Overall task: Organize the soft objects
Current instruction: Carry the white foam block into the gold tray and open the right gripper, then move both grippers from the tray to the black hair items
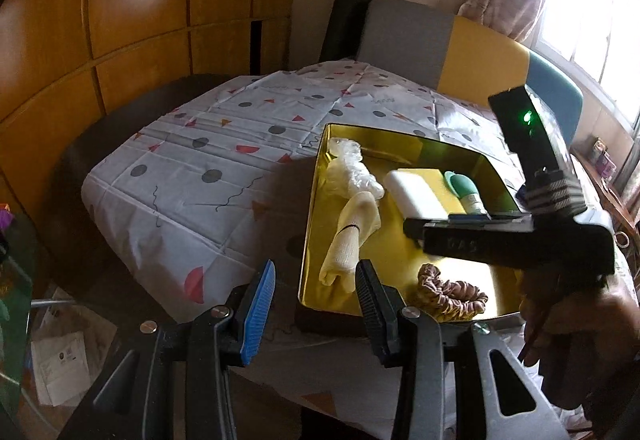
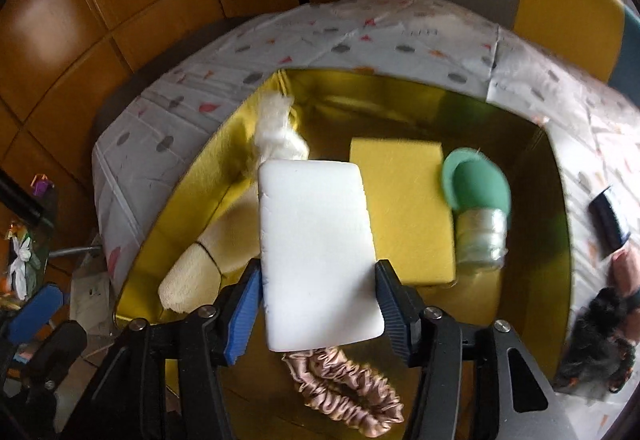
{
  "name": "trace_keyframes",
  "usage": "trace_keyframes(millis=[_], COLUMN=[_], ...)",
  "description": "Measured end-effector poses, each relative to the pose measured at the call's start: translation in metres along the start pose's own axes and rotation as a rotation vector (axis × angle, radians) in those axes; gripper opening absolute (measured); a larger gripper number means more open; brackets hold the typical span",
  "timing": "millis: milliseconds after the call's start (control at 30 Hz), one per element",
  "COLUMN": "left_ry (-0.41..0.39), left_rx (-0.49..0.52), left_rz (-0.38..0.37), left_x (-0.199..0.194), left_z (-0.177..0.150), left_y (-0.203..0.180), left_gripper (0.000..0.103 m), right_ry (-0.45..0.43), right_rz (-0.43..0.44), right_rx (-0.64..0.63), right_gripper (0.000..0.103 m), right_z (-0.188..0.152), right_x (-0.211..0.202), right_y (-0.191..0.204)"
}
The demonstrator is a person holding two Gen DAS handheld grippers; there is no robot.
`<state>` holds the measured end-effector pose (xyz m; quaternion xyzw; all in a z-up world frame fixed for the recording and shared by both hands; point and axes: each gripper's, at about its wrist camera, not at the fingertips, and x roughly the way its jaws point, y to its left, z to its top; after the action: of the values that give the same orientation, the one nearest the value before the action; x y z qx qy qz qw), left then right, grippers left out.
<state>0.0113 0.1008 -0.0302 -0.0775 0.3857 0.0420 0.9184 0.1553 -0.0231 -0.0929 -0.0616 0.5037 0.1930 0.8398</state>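
A gold tray [image 2: 552, 176] sits on a table covered by a patterned cloth [image 1: 224, 144], and most of the soft things lie inside it; the white sponge [image 2: 316, 252] lies flat in the middle of the tray, its long axis running from near to far, its near end between the fingers of the right gripper [image 2: 316, 304]; both pads stand at its long edges, but whether they press on it or only flank it I cannot tell. No earlier picture is given, so nothing more can be said of those jaws; just right of it lies a yellow sponge [image 2: 408, 208], its long axis also near to far, partly under the white one's right edge. Right again is a green puff [image 2: 476, 192] on a clear bottle [image 2: 480, 240], the green end pointing far and left; along the tray's left wall lies a cream sock [image 2: 208, 260], its long axis slanting from near left to far right, with a crumpled clear bag [image 1: 352, 168] at its far end; a pink-brown scrunchie [image 2: 348, 392] lies near the tray's near edge, below the white sponge; a dark furry thing [image 2: 596, 344] rests on the cloth outside the tray at the near right. The left gripper [image 1: 316, 304] hangs over the tray's near left corner, its jaws apart with nothing between them, the sock's near end just beyond.
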Motion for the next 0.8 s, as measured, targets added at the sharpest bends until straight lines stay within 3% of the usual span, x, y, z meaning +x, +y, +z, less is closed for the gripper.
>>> trace_keyframes(millis=[100,167,267,800], left_ry=[0.001,-0.003,-0.002,-0.002], left_rx=[0.002,0.01,0.018,0.077], left_rz=[-0.003,-0.002,-0.003,-0.003], left_x=[0.0,-0.001,-0.002,-0.008], left_z=[-0.001,-0.001,-0.001,-0.002], left_y=[-0.001,-0.004,-0.008,-0.027], left_gripper=[0.042,0.042,0.042,0.046], right_ry=[0.0,-0.014,-0.04,-0.209], right_rz=[0.029,0.041,0.065,0.025], right_rx=[0.004,0.002,0.011,0.067], right_gripper=[0.061,0.07,0.074,0.078], right_z=[-0.005,-0.008,-0.012,-0.03], right_x=[0.0,-0.005,-0.014,-0.082], right_y=[0.0,0.001,-0.001,-0.046])
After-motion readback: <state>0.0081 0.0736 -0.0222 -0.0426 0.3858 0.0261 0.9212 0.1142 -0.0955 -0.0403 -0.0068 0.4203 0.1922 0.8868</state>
